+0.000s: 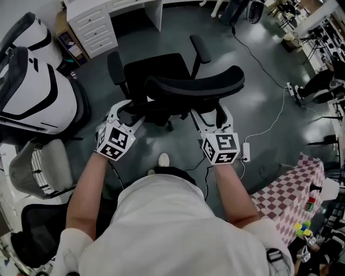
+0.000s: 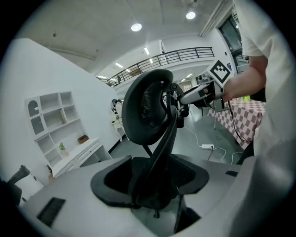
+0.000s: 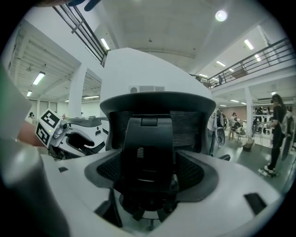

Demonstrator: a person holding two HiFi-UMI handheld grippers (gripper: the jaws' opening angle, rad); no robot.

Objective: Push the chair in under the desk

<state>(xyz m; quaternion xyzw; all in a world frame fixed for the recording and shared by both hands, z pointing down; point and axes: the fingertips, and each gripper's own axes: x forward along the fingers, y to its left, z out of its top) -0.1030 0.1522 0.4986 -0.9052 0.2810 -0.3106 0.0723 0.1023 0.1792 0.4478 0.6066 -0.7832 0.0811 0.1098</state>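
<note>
Both my tongs are spread wide and grip nothing; the left gripper (image 1: 129, 113) and right gripper (image 1: 210, 116) flank the back of the chair (image 1: 161, 75), which stands well short of the desk (image 1: 137, 5); I'd push evenly with both, low down, so it rolls straight rather than swivels.

Ceiling lamps (image 2: 136, 27) light the hall evenly; both gripper views bend at their edges, with blurred jaws.

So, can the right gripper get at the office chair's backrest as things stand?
Likely yes: the right gripper sits just behind the office chair's backrest, jaws apart, the back support between them and nothing in the way.
</note>
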